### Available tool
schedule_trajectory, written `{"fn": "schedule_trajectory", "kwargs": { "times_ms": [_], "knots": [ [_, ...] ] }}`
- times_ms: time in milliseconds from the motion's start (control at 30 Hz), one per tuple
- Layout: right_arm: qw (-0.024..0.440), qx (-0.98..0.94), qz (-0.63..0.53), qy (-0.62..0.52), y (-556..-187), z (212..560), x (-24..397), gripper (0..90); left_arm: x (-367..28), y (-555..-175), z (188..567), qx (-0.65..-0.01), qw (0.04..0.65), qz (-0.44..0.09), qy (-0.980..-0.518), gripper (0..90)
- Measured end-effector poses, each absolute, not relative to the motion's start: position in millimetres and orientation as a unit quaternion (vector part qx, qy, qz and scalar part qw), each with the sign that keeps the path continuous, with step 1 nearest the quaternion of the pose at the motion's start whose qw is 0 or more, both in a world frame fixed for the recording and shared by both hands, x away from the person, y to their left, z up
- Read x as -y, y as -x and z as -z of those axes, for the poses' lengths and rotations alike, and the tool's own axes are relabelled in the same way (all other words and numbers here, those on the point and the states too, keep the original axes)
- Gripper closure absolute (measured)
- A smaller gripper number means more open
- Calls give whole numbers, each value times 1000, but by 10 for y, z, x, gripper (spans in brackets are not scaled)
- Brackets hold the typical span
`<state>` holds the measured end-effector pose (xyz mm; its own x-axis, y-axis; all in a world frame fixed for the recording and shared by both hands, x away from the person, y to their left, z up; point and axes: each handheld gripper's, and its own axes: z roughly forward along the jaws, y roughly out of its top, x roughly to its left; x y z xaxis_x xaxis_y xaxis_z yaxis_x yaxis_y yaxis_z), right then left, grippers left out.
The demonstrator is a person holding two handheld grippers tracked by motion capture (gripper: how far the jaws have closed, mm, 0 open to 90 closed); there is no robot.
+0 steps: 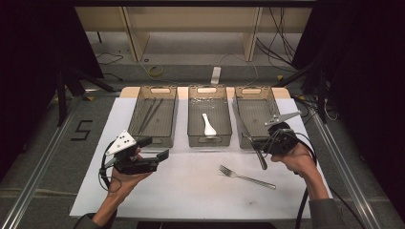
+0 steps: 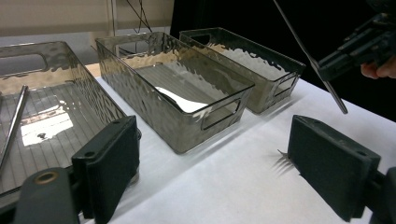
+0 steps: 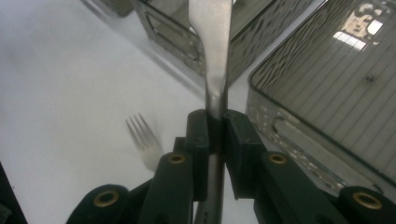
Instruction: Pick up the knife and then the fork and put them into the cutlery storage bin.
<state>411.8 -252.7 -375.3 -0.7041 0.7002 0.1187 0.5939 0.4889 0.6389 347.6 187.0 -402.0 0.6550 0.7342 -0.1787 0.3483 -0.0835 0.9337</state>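
Note:
My right gripper [image 1: 259,144] is shut on a metal table knife [image 1: 262,160], which it holds above the front left corner of the right tray [image 1: 251,87]. In the right gripper view the jaws [image 3: 215,135] pinch the knife [image 3: 210,46] at its neck, and the blade points up toward the trays. A fork [image 1: 248,177] lies on the white sheet just in front of that hand, its tines [image 3: 144,140] below the jaws. My left gripper [image 1: 155,148] hovers open near the left tray [image 1: 159,87], with nothing between its fingers [image 2: 112,163].
Three clear trays stand in a row at the back of the white sheet. The left one holds chopsticks [image 1: 150,114], the middle tray [image 1: 207,86] a white spoon [image 1: 208,125]. In the left gripper view the right gripper [image 2: 355,46] and knife [image 2: 327,84] show at the right.

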Motion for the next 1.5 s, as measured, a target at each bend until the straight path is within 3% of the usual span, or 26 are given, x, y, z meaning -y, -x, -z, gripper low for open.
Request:
{"fn": "schedule_trajectory", "kwargs": {
  "times_ms": [867, 1500],
  "knots": [
    [117, -816, -352, -444, -4884, 3426, 2553, 810, -1889, -3477, 4013, -377, 567, -170, -712, 161],
    [138, -784, -332, -506, -5282, 3582, 2600, 810, -1885, -3472, 4010, -376, 568, -170, -712, 161]
  ]
}}
